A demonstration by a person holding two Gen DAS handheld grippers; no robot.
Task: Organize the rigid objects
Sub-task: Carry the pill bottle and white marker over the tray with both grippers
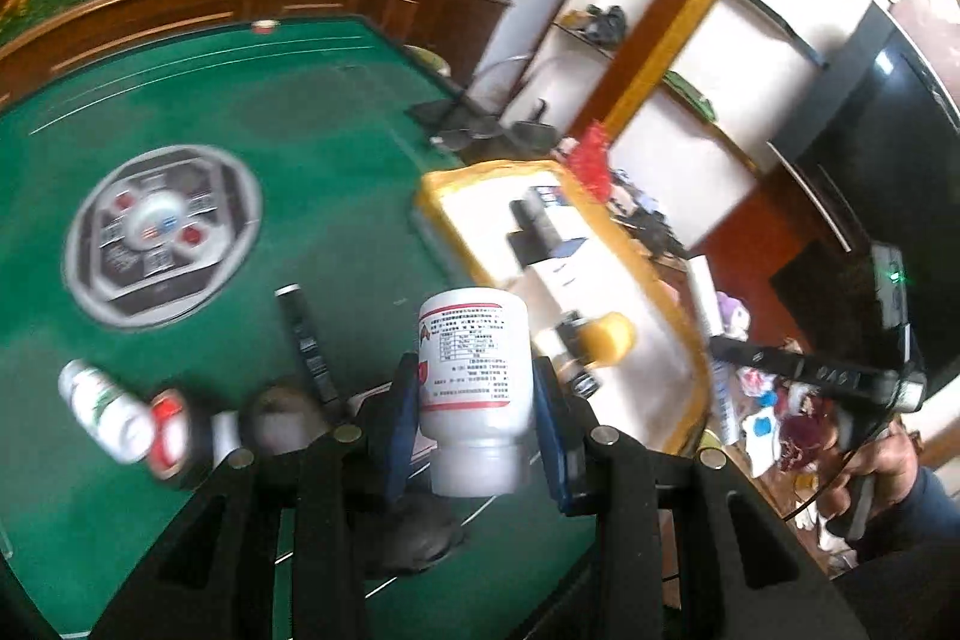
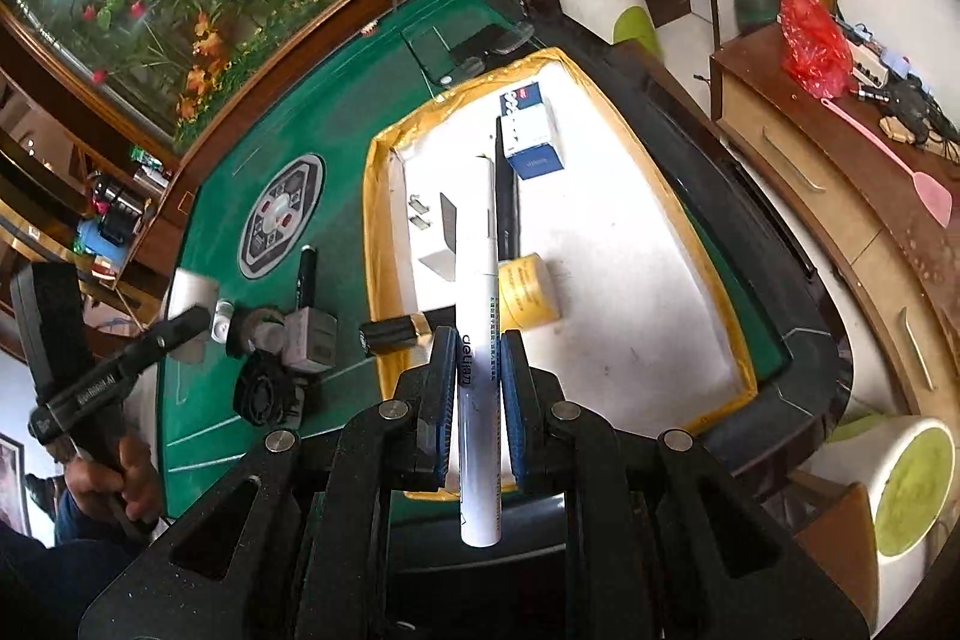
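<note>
The left claw grips a white pill bottle, cap toward the camera, its blue pads pressed on both sides, above the green table. At two o'clock from it lies the yellow-rimmed white tray, which holds a yellow bottle and a blue-and-white box. At nine o'clock, on the table, lie a second white bottle and a dark pen. The right claw is closed on a white marker, which points toward twelve o'clock over the tray's near edge.
</note>
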